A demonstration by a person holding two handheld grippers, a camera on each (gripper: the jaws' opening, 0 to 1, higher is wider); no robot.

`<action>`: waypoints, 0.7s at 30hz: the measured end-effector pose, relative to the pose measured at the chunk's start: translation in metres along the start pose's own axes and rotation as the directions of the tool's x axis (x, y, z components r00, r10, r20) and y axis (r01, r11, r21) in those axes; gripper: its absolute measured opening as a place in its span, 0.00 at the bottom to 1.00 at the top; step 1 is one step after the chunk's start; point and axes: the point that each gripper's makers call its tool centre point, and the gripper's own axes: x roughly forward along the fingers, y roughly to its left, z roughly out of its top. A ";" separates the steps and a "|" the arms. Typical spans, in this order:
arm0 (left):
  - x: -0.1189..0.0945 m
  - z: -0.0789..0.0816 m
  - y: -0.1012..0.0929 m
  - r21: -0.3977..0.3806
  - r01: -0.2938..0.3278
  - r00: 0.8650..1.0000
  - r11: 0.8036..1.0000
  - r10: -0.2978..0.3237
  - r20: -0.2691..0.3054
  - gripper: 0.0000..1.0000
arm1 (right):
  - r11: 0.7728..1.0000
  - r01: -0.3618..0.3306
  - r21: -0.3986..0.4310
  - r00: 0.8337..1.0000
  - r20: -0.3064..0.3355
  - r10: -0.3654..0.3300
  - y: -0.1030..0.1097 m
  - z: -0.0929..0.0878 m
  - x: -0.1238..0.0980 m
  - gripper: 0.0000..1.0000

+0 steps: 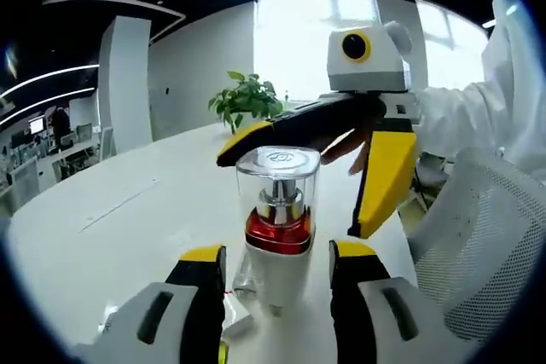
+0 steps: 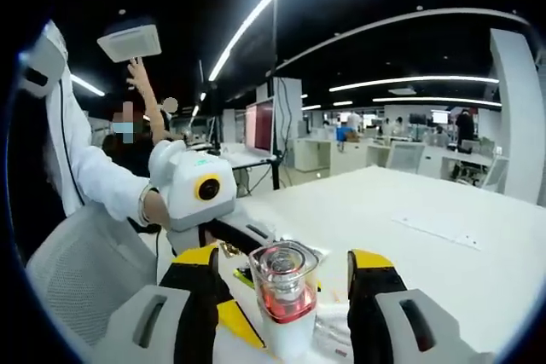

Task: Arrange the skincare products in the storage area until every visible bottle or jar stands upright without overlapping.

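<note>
Bottle point(image 1: 277, 232) is seen upright on the white table point(image 1: 128, 210), framed between both grippers. Left gripper point(image 1: 277, 266) and right gripper point(image 2: 286, 274) are spread apart, nothing gripped. Bottle appears settled; remaining items cannot be judged.

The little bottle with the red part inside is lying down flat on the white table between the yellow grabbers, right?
Not quite. The bottle with the red part is standing upright, not lying flat. It is on the white table, between the yellow-tipped jaws of the left gripper. The left gripper view shows this clearly.
</note>
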 end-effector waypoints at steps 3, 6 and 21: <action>-0.007 0.000 0.004 -0.013 -0.017 1.000 1.000 0.017 -0.007 0.51 | 1.000 0.019 -0.010 1.000 0.001 -0.019 0.000 0.000 -0.003 0.65; -0.015 0.002 0.004 -0.038 -0.018 1.000 0.999 0.018 -0.013 0.59 | 0.999 0.039 -0.007 0.999 0.001 -0.039 -0.001 0.001 -0.006 0.69; -0.051 0.010 0.001 -0.072 -0.052 0.998 0.996 0.049 -0.049 0.76 | 0.995 0.097 -0.009 0.995 0.017 -0.096 0.002 0.008 -0.023 0.83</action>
